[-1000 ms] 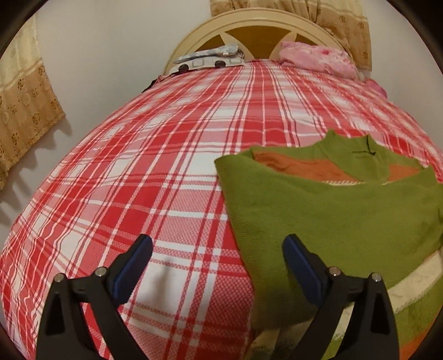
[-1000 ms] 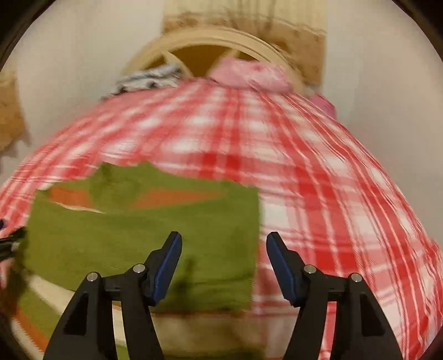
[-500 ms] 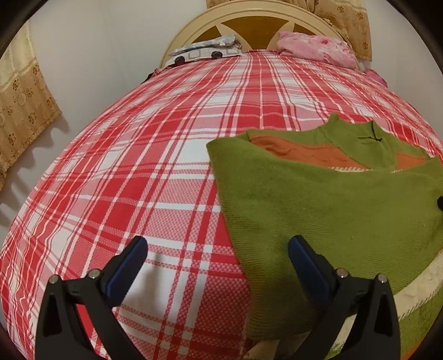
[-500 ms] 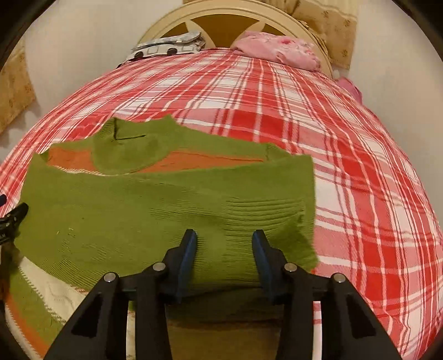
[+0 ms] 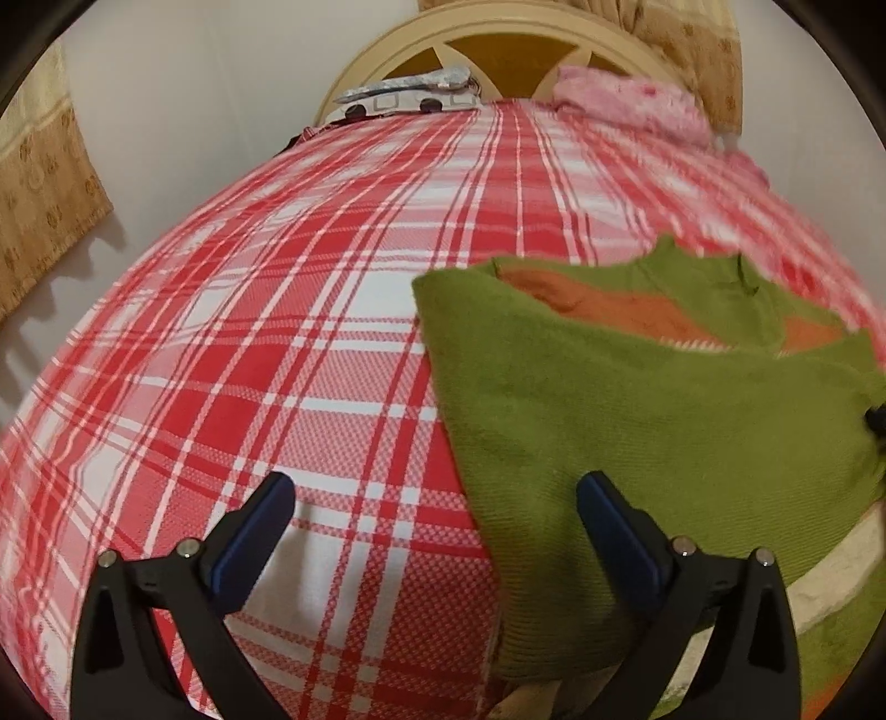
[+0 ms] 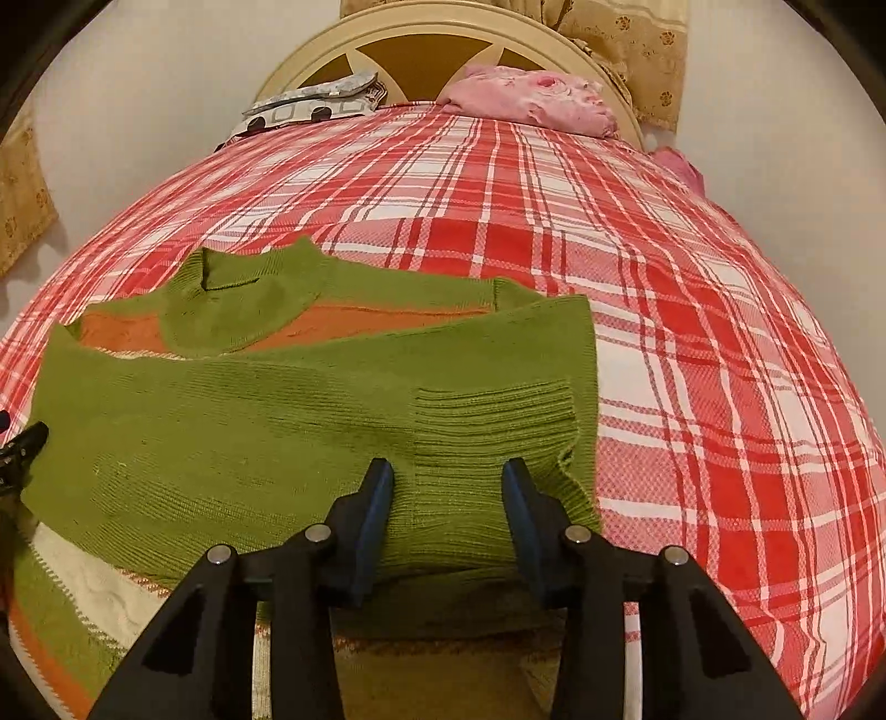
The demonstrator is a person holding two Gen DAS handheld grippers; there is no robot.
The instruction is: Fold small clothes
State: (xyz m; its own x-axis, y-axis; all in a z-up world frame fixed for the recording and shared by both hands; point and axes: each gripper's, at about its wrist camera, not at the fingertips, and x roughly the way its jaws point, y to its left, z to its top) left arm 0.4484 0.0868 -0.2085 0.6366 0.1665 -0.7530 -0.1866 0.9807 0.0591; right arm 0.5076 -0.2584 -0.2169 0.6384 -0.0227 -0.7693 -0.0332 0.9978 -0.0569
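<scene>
A small green sweater with orange and cream stripes (image 6: 232, 432) lies on the red plaid bed (image 6: 692, 360), a sleeve folded across its body. My right gripper (image 6: 448, 487) is open, its blue pads straddling the sleeve's ribbed cuff (image 6: 493, 426) without pinching it. In the left wrist view the sweater (image 5: 653, 421) lies to the right. My left gripper (image 5: 437, 520) is wide open and empty, over the sweater's left edge and the bedspread (image 5: 249, 332).
A cream headboard (image 6: 443, 39) stands at the far end, with a pink pillow (image 6: 531, 99) and a grey patterned pillow (image 6: 310, 105) before it. Beige curtains (image 5: 39, 210) hang at the left wall. The bed drops off at both sides.
My right gripper came down onto the sleeve cuff and narrowed around it, then stayed. My left gripper held open and shifted slightly over the sweater's left edge.
</scene>
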